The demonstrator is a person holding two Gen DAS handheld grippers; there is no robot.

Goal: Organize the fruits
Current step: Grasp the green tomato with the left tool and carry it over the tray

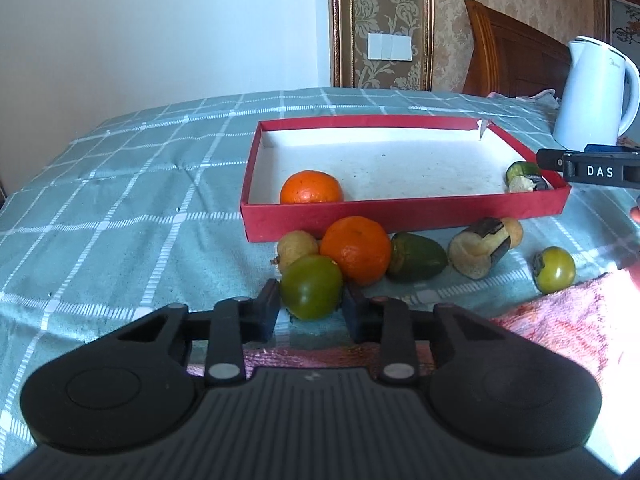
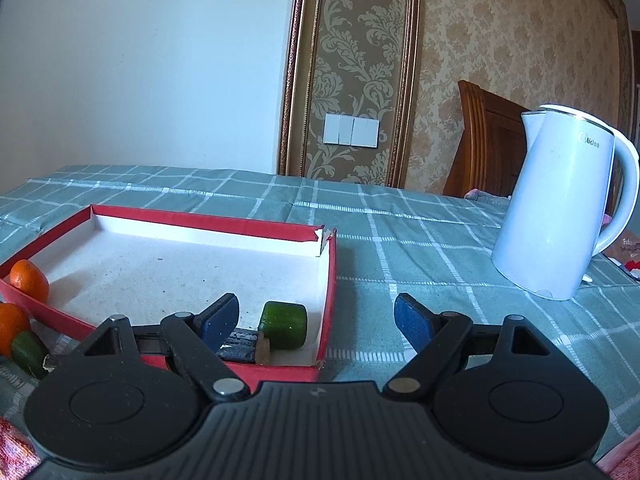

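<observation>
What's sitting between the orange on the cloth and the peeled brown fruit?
A dark green avocado-like fruit lies between the orange and the peeled fruit, seen in the left wrist view.

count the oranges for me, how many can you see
2. One orange lies inside the red box at its near left corner. The other orange sits on the tablecloth just in front of the box, among the loose fruit. More could be hidden behind them.

Table under green checked cloth (image 1: 120,200) carries: shallow red cardboard box (image 1: 400,216), white plastic kettle (image 2: 556,208), pink towel (image 1: 560,320), loose orange tangerine (image 1: 356,250), green round fruits, dark green avocado (image 1: 418,256), peeled brownish piece (image 1: 480,254).
</observation>
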